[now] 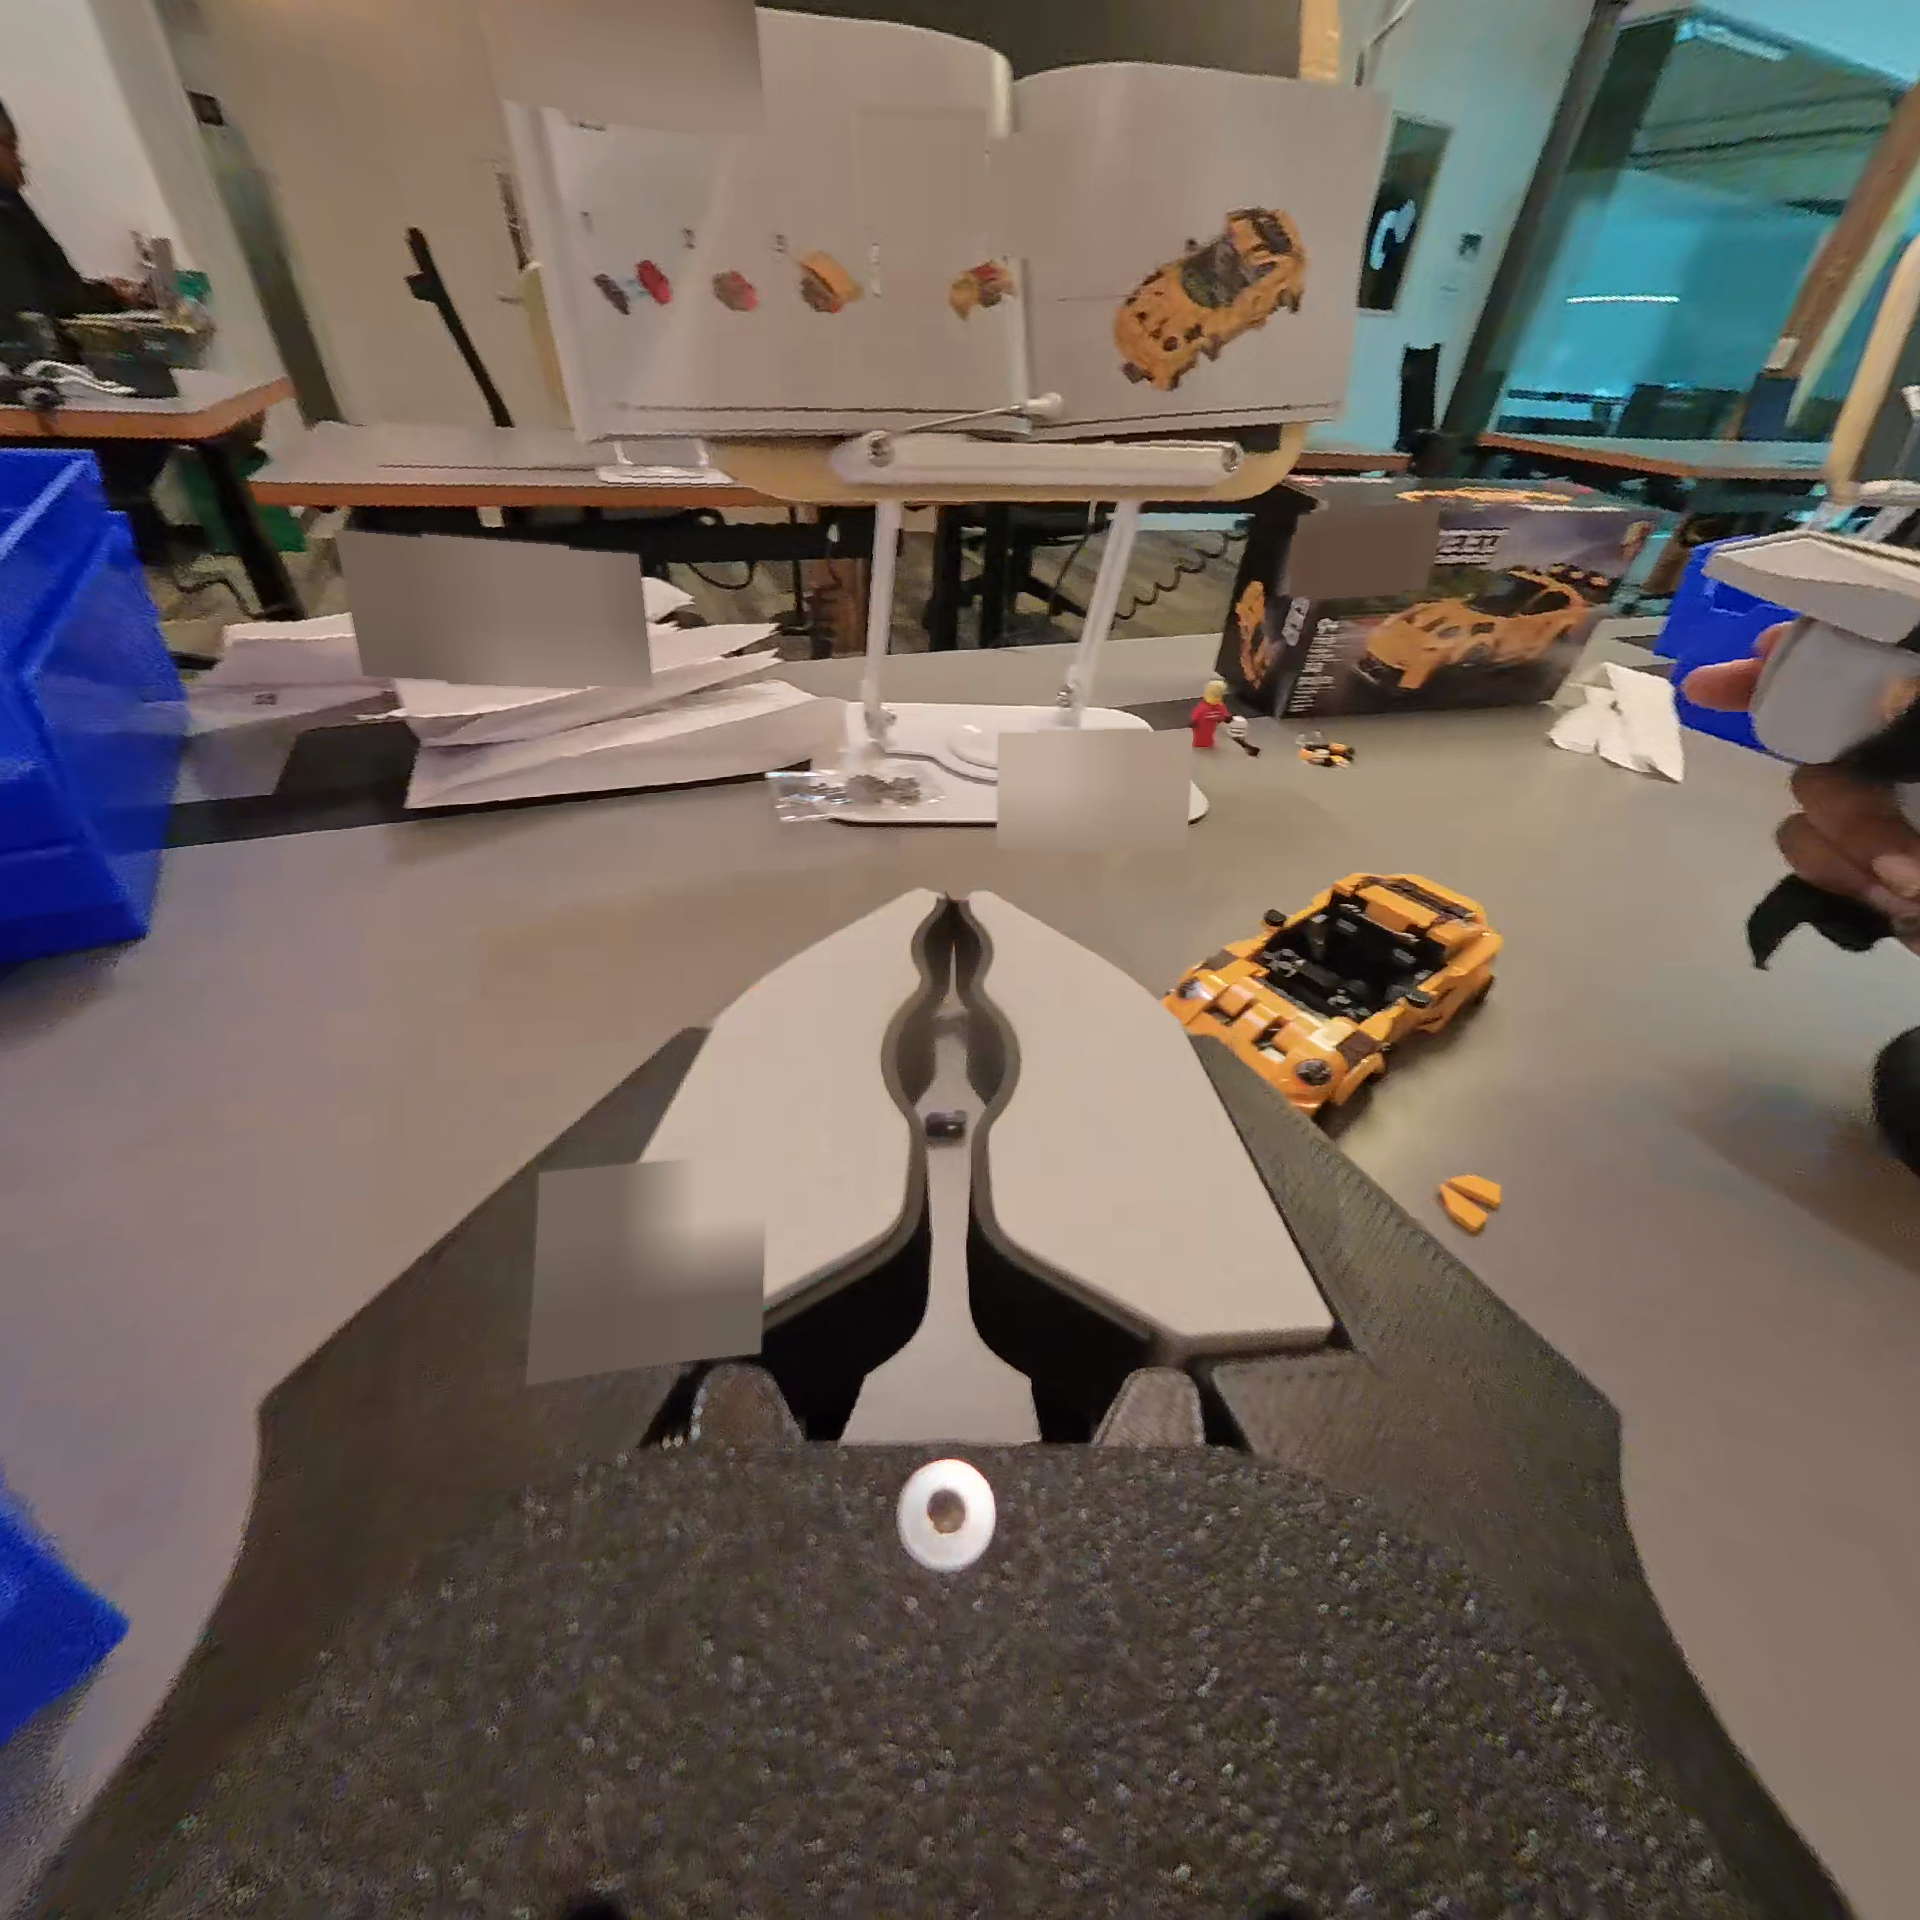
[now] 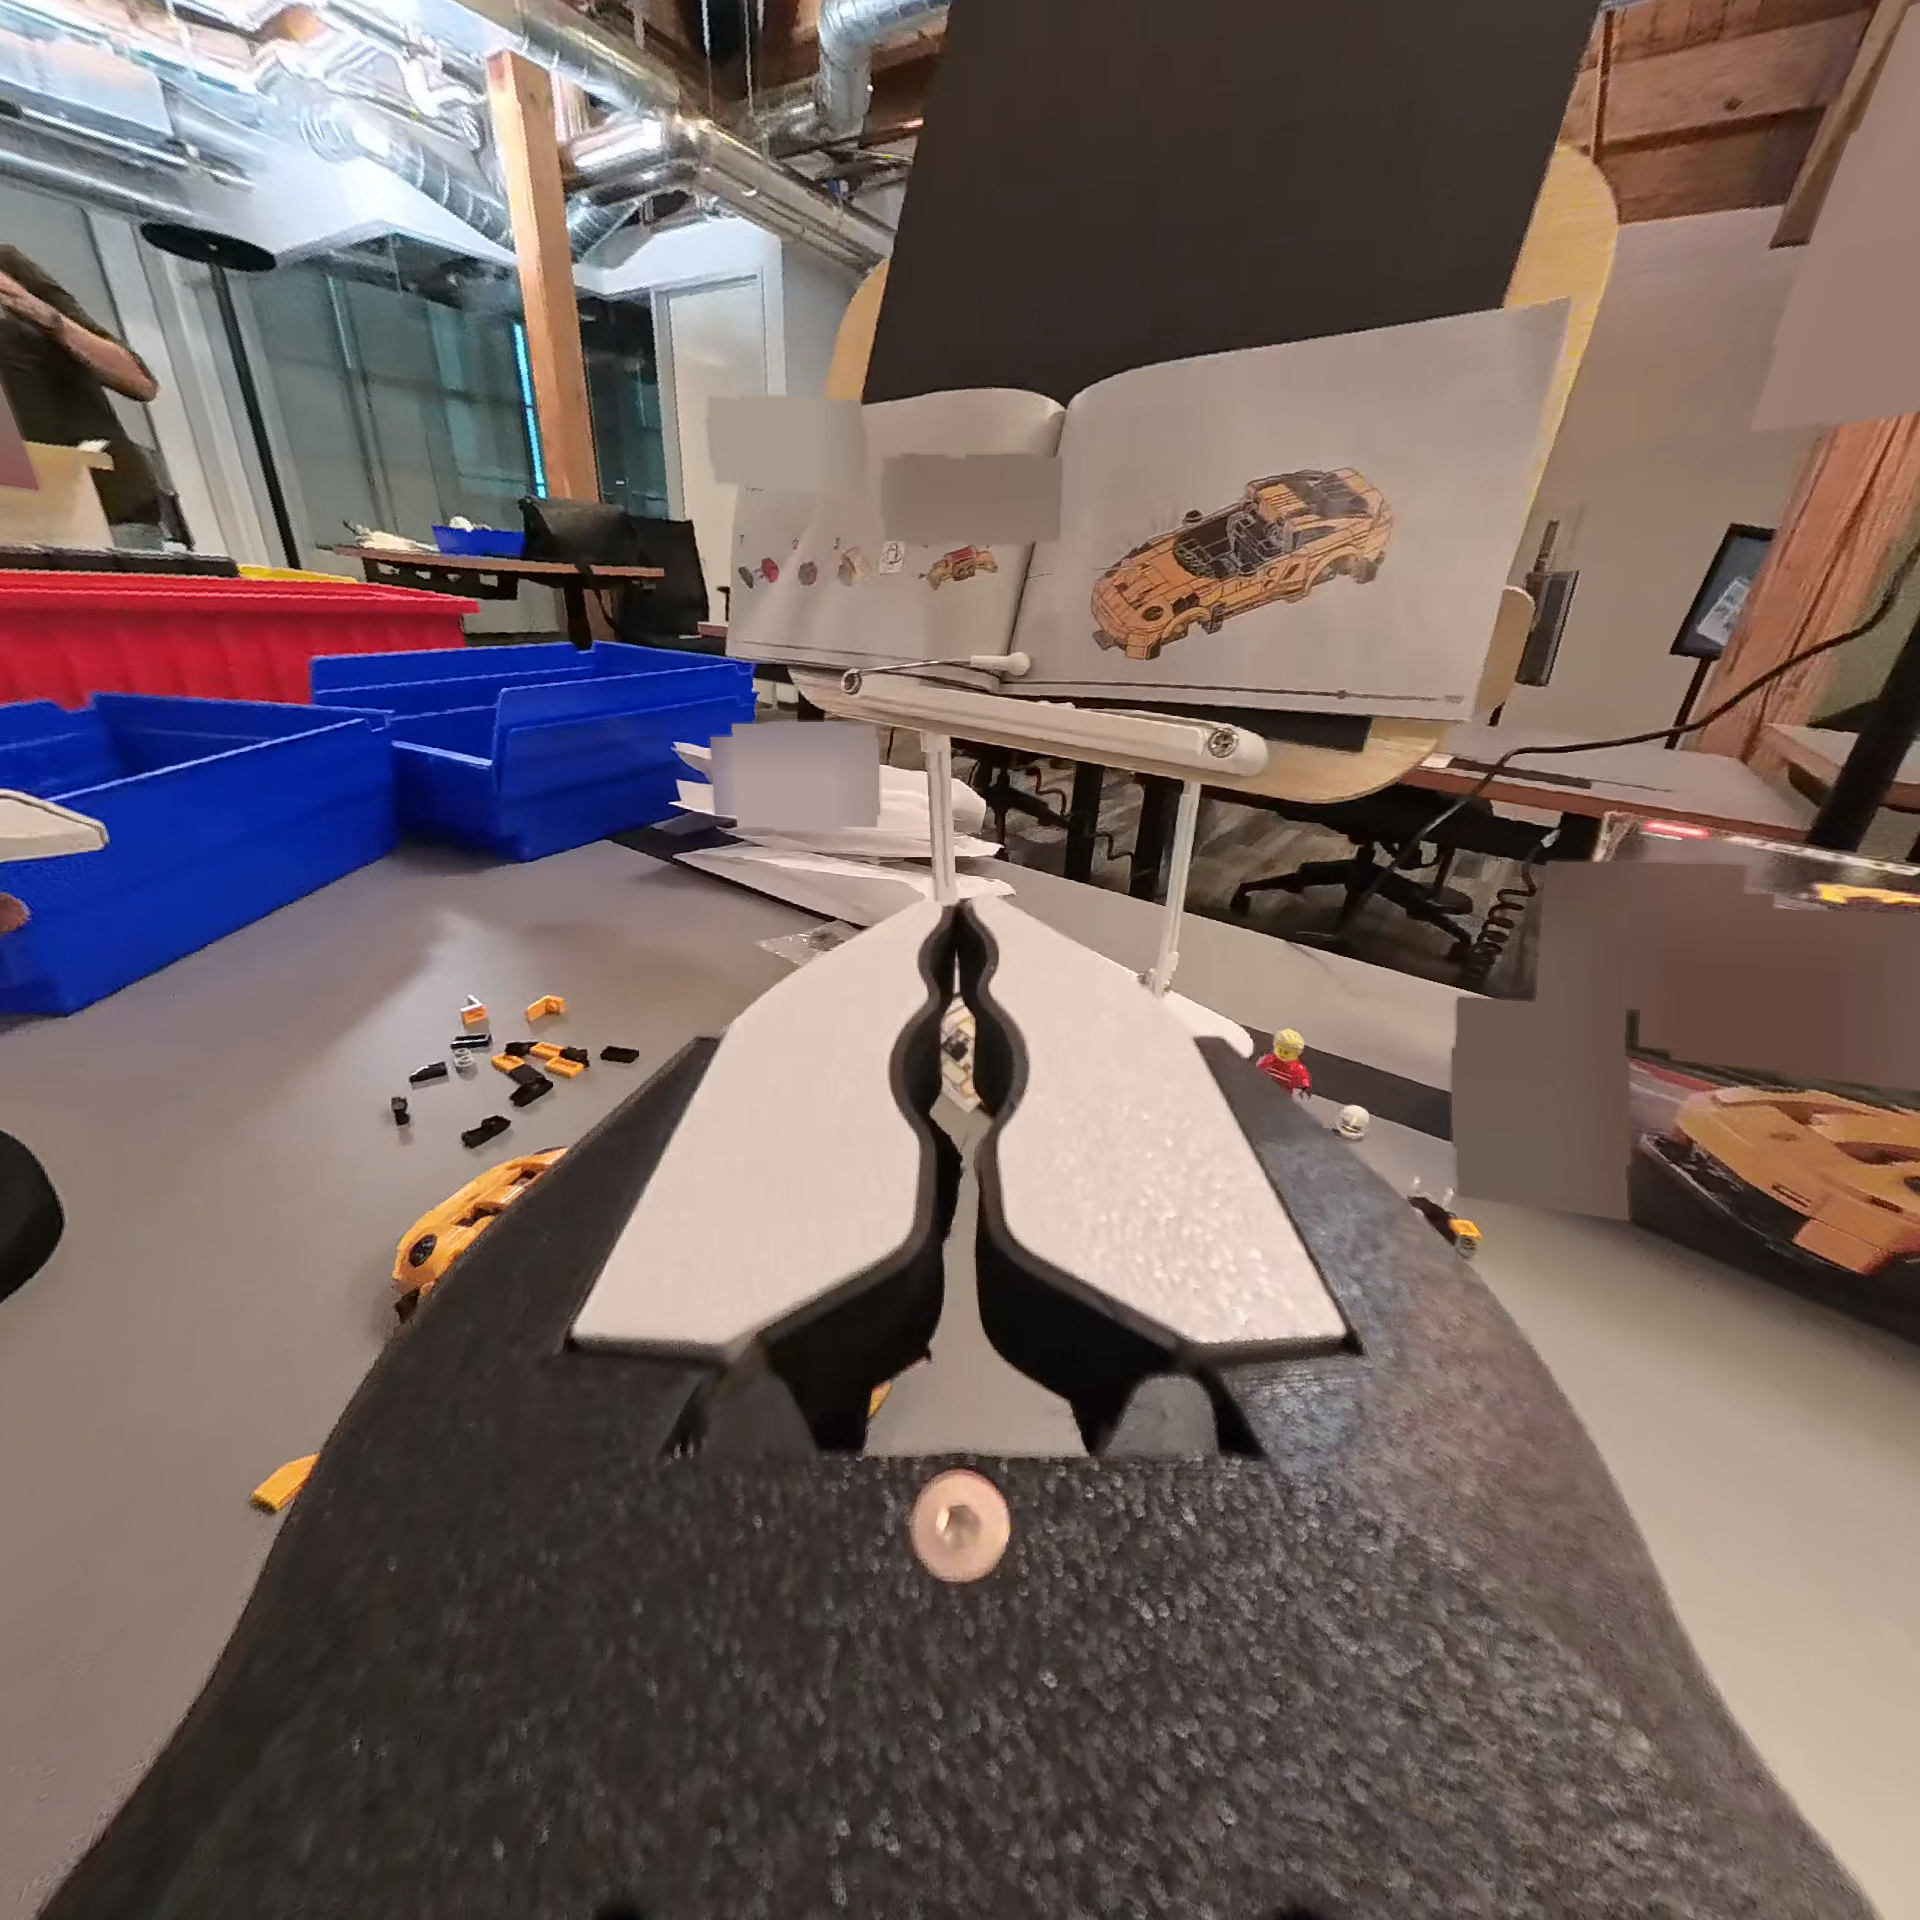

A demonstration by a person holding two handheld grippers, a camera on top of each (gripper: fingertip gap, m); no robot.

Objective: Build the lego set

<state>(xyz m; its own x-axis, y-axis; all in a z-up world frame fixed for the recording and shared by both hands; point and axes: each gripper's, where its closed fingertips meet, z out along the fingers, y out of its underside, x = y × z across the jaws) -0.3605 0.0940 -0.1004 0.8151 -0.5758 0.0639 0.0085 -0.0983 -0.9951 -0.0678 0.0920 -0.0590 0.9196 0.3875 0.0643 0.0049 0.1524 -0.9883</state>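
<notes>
The partly built orange and black car (image 1: 1340, 982) stands on the grey table (image 1: 416, 1039), to the right of my left gripper (image 1: 951, 902). The left gripper's fingertips meet and hold nothing. A small black piece (image 1: 943, 1124) shows through the gap between its fingers; I cannot tell if it lies on the table. Two orange wedge pieces (image 1: 1470, 1202) lie near the car. My right gripper (image 2: 961, 912) is shut and empty above the table. The car (image 2: 468, 1216) is mostly hidden under its left side. Several loose black and orange pieces (image 2: 520, 1060) lie to its left.
The open instruction booklet (image 2: 1143, 561) sits on a white stand (image 1: 1039, 462) at the back. The set's box (image 1: 1434, 623) is at the right, with a red minifigure (image 1: 1208, 717) near it. Blue bins (image 2: 312, 769) and a red bin (image 2: 208, 634) stand at the left. Torn paper bags (image 1: 582, 727) lie behind. My right fingertips sit around 30 cm from my left ones.
</notes>
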